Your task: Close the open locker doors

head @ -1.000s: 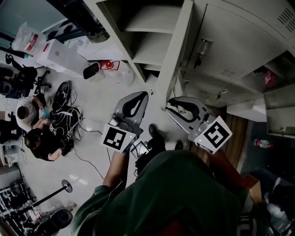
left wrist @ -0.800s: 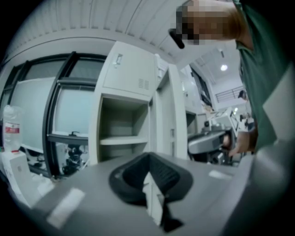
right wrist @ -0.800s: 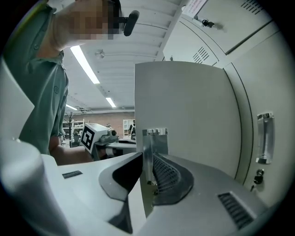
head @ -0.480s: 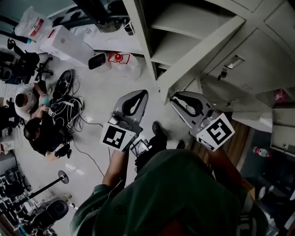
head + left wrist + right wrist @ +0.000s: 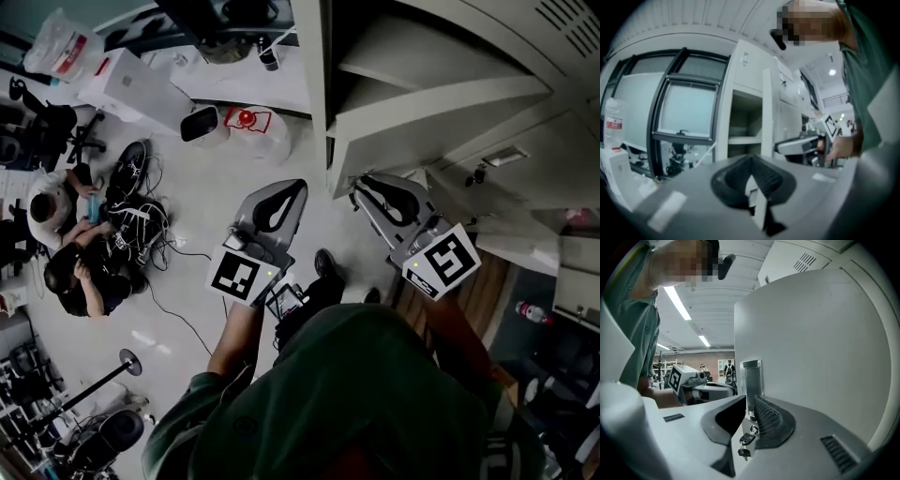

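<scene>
The pale locker stands open, its shelves (image 5: 412,47) showing, also in the left gripper view (image 5: 745,140). Its door (image 5: 431,105) fills the right gripper view (image 5: 815,357), with a metal handle (image 5: 751,380) and a hanging key (image 5: 745,442) at its free edge. My right gripper (image 5: 361,185) points at that handle (image 5: 750,401), jaws a narrow gap apart, nothing between them. Whether it touches the door is unclear. My left gripper (image 5: 298,185) hangs shut and empty before the open compartment (image 5: 752,161).
Two people (image 5: 66,234) sit on the floor at the left among cables (image 5: 141,230). White boxes (image 5: 141,89) and a plastic bag (image 5: 248,122) lie near the locker's foot. A lamp stand (image 5: 122,366) is at lower left, a bottle (image 5: 532,312) at right.
The door has swung round toward the locker's front, and the head view has turned with it. Both grippers kept their places in front of the person, the right one near the door.
</scene>
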